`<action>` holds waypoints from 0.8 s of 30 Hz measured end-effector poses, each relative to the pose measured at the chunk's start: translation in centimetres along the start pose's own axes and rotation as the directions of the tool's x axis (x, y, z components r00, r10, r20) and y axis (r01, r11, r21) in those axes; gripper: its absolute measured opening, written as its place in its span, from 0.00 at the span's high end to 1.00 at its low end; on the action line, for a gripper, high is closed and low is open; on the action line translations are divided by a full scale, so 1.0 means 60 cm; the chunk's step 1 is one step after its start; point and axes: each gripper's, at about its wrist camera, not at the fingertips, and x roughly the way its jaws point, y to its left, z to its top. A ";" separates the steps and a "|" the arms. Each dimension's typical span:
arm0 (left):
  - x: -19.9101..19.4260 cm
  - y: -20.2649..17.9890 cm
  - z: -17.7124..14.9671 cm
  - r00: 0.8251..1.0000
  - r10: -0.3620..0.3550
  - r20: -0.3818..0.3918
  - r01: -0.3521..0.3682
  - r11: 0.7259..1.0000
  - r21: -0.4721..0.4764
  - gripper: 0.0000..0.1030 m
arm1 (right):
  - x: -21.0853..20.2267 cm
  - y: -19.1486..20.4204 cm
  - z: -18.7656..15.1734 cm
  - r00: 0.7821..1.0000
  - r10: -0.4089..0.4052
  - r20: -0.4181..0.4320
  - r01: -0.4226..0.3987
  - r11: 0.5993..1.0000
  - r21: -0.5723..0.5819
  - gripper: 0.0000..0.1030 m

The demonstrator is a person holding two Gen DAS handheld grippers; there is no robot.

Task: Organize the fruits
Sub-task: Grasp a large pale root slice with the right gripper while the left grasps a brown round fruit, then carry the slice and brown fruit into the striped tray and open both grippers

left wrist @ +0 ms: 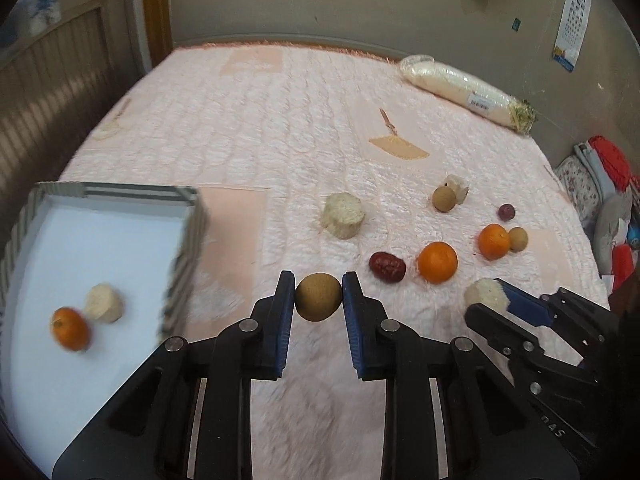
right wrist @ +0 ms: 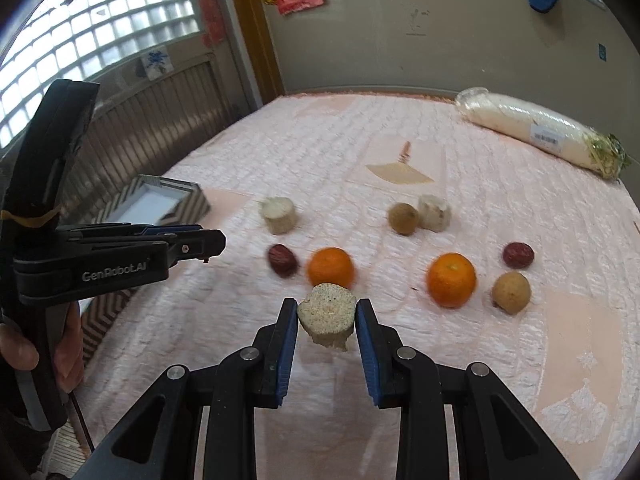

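My left gripper is shut on a brown round longan, held above the pink quilt beside the white striped-rim tray. The tray holds an orange and a pale stem chunk. My right gripper is shut on a pale cut chunk, lifted over the quilt; it also shows in the left wrist view. On the quilt lie two oranges, two red dates, two longans and two pale chunks.
A wrapped white radish lies at the far right of the bed by the wall. The tray sits at the bed's left edge. The left gripper body and a hand are at left. Clothes pile beside the bed at right.
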 end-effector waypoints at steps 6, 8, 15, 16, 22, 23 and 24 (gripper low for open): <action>-0.065 0.053 -0.026 0.999 0.039 0.033 -0.038 0.999 -0.031 0.77 | -0.004 0.060 0.010 0.998 0.056 0.011 -0.055 0.998 -0.039 0.72; -0.080 0.070 -0.035 0.997 0.059 0.042 -0.057 0.997 -0.042 0.77 | -0.002 0.077 0.015 0.997 0.080 0.013 -0.079 0.996 -0.049 0.72; -0.122 0.149 -0.068 0.987 0.147 0.068 -0.140 0.985 -0.097 0.77 | 0.021 0.174 0.033 0.988 0.157 0.000 -0.156 0.981 -0.120 0.72; -0.126 0.157 -0.071 0.985 0.157 0.071 -0.150 0.983 -0.103 0.77 | 0.023 0.185 0.035 0.987 0.163 -0.003 -0.162 0.978 -0.130 0.72; -0.139 0.213 -0.093 0.975 0.210 0.075 -0.197 0.969 -0.149 0.77 | 0.041 0.251 0.046 0.981 0.192 -0.023 -0.193 0.963 -0.186 0.72; -0.139 0.219 -0.096 0.974 0.216 0.074 -0.203 0.967 -0.153 0.77 | 0.044 0.263 0.048 0.980 0.197 -0.027 -0.198 0.961 -0.194 0.72; -0.140 0.225 -0.099 0.973 0.220 0.073 -0.207 0.966 -0.158 0.77 | 0.047 0.271 0.049 0.979 0.200 -0.029 -0.201 0.959 -0.200 0.72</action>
